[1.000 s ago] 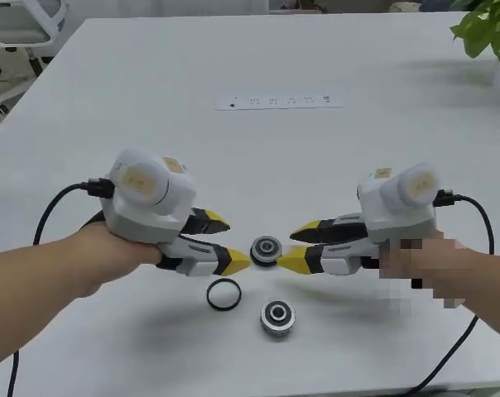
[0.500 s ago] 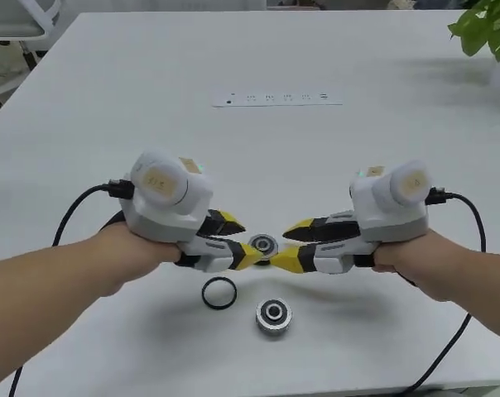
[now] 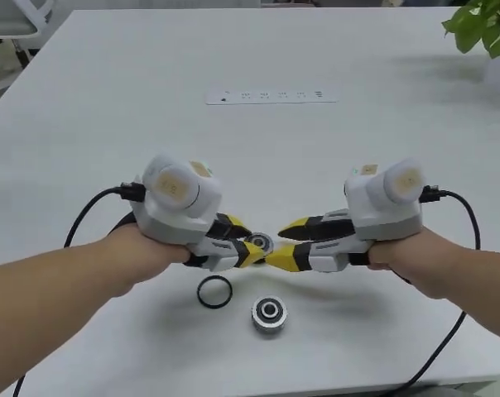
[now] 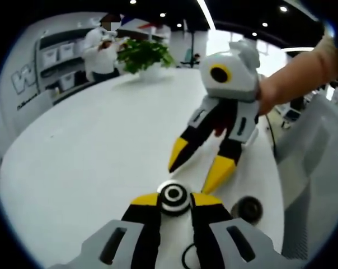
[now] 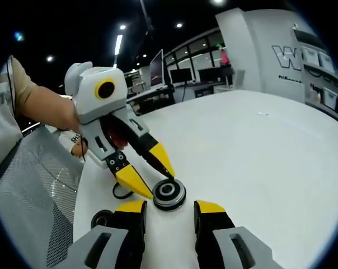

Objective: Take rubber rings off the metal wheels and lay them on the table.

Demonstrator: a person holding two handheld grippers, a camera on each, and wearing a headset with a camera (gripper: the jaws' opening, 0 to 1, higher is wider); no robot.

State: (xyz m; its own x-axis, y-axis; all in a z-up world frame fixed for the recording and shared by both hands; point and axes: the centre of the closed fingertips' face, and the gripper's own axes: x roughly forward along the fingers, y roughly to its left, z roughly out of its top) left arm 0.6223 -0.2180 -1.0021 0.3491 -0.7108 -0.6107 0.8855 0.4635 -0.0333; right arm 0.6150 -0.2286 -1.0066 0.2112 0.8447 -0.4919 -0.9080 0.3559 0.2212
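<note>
The left gripper (image 3: pixel 245 241) has its jaws drawn almost together on a wheel (image 3: pixel 259 243); in the left gripper view the 2 yellow tips press its rim from either side, so it sits pinched at the very ends of the jaws; its outer band looks dark; whether it rests on the table (image 3: pixel 358 124) or hangs just clear of it I cannot tell. The right gripper (image 3: pixel 281 243) faces it from the wheel's 3 o'clock in the head view, jaws moderately parted and holding nothing; in the right gripper view its 2 yellow tips flank bare table, with the wheel just ahead of them and touching neither; the tips of the 2 grippers come close together around the wheel. A loose black ring (image 3: pixel 214 292) lies flat on the table at the held wheel's 7 o'clock, near it; a 2nd wheel (image 3: pixel 269 313) lies flat at the held wheel's 6 o'clock, near the ring at the ring's 4 o'clock but apart from it, its rim showing bare metal. A power strip (image 3: pixel 271 97) lies well away at 12 o'clock; a plant (image 3: pixel 480 25) stands at the table's far corner, about 1 o'clock; a black cable (image 3: pixel 91 208) trails from the back of the left gripper, and another from the right.
</note>
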